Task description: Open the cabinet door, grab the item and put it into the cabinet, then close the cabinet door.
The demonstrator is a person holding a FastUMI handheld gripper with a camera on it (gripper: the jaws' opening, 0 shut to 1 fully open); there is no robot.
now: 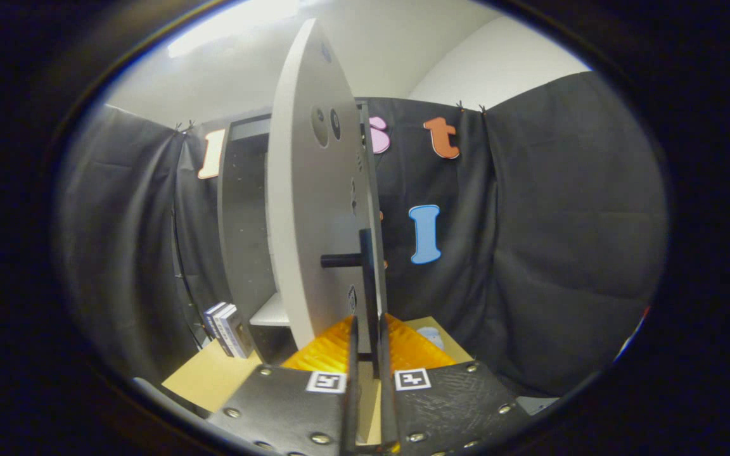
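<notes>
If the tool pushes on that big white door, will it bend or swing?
Probably swing: the cabinet door already stands open, edge-on to the cabinet. It looks like a flat, stiff board, so bending seems unlikely. The tool is closed on the black handle, which likely gives firm hold.

I see bright ceiling glare (232,28) washing the top, the booth below dim and softly shadowed, straight edges of the door (311,209) bowed by fisheye, everything slightly blurred toward the rim.
</notes>
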